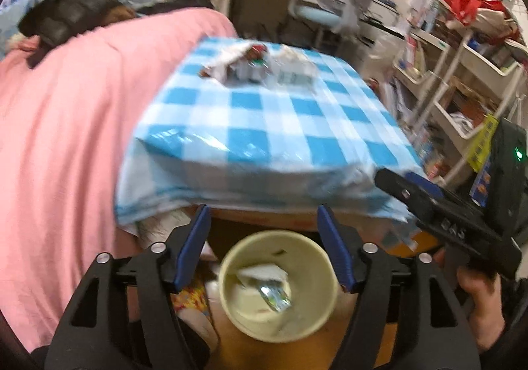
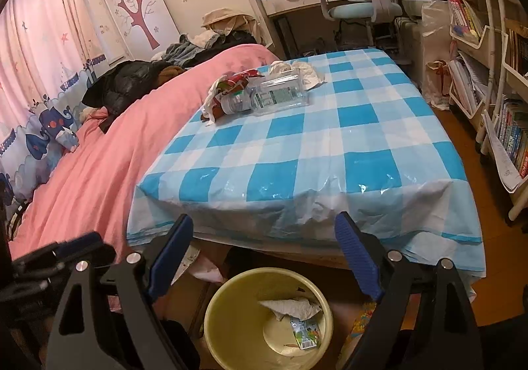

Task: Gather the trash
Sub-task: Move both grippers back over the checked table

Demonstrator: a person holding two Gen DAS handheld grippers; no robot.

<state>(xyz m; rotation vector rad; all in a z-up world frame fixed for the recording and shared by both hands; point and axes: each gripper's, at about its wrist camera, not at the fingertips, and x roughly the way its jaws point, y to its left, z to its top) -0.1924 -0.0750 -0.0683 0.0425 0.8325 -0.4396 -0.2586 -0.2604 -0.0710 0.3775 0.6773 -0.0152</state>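
Observation:
A yellow bin point(image 1: 227, 257) stands on the floor below the table's near edge. Inside it lie a crumpled white paper point(image 1: 264, 272) and a shiny wrapper point(image 1: 274, 297). My left gripper point(image 1: 264, 210) hangs open right above the bin, with nothing between its blue pads. My right gripper point(image 2: 264, 218) is open and empty too, above the same bin point(image 2: 214, 300), facing the table. On the far side of the blue checked tablecloth point(image 2: 330, 145) lie a clear plastic bottle point(image 2: 264, 97), a red wrapper point(image 2: 239, 78) and white tissue point(image 2: 303, 71).
A bed with a pink cover point(image 2: 92, 165) and dark clothes point(image 2: 132, 76) runs along the table's left side. White book shelves point(image 2: 495, 79) line the right wall. A desk chair point(image 2: 359, 7) stands behind the table. A hand point(image 1: 478, 297) holds the right gripper's handle.

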